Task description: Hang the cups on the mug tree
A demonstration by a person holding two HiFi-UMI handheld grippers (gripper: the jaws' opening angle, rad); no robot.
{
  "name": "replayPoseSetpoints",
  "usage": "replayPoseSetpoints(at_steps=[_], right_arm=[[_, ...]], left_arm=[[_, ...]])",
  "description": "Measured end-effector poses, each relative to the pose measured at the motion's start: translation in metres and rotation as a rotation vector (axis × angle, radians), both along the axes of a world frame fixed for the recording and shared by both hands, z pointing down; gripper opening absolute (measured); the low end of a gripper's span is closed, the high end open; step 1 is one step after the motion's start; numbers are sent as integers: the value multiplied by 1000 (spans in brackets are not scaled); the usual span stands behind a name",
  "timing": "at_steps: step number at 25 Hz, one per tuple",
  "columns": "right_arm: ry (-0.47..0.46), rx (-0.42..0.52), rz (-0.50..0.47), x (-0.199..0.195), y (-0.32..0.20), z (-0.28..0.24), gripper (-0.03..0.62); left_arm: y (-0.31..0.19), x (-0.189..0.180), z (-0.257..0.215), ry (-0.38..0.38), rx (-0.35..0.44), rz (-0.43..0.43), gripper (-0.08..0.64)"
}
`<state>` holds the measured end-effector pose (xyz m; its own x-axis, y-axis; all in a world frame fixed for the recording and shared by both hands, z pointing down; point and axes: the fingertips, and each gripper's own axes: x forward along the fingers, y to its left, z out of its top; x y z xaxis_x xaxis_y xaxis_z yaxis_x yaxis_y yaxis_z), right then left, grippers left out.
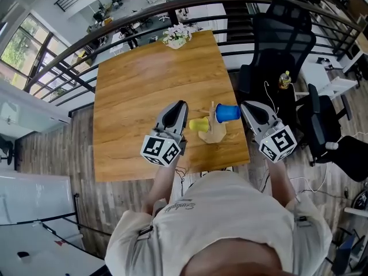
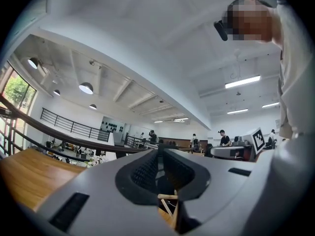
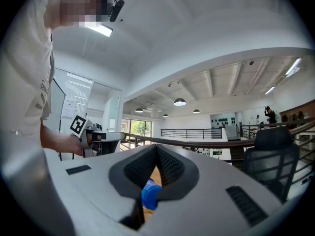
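**Two cups hung, both grippers shut and empty**

Wooden table (image 1: 138, 79) fills the middle of the head view, bare except for a pot of flowers (image 1: 175, 37) at its far edge, top centre. Left gripper (image 1: 183, 104) and right gripper (image 1: 245, 106) hover over the near edge, lower centre, one on either side of the work. Each has its jaws closed together with nothing between them; both gripper views show the ribbed pads meeting. Mug tree (image 1: 214, 132), pale wood, stands between the two grippers. Yellow cup (image 1: 199, 124) hangs sideways on its left, blue cup (image 1: 227, 113) higher on its right. No cup lies loose on the table.

Judgement: the cups look like light, rigid plastic with smooth walls, so they are liable to slip. They are best gripped across the rim wall, or by a handle if there is one, which cannot be made out. The tree looks light and may tip if nudged.
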<state>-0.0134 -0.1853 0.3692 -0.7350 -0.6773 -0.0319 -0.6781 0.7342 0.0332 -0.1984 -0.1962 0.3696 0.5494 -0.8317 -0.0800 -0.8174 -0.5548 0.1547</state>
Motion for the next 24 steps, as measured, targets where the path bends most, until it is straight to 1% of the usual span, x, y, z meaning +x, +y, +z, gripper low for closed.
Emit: replayPoseSetpoints(at_steps=[7,16,24], right_arm=[[7,-6,2,4,3,8,-5],[5,-10,37,16,3,14,-5],[-1,9,41,24,2,6,-5]], left_arm=[[2,2,6,33,3,-8,40],[-2,4,10,66,-3,-17,40],[6,11,10,62,-7,-4,40]])
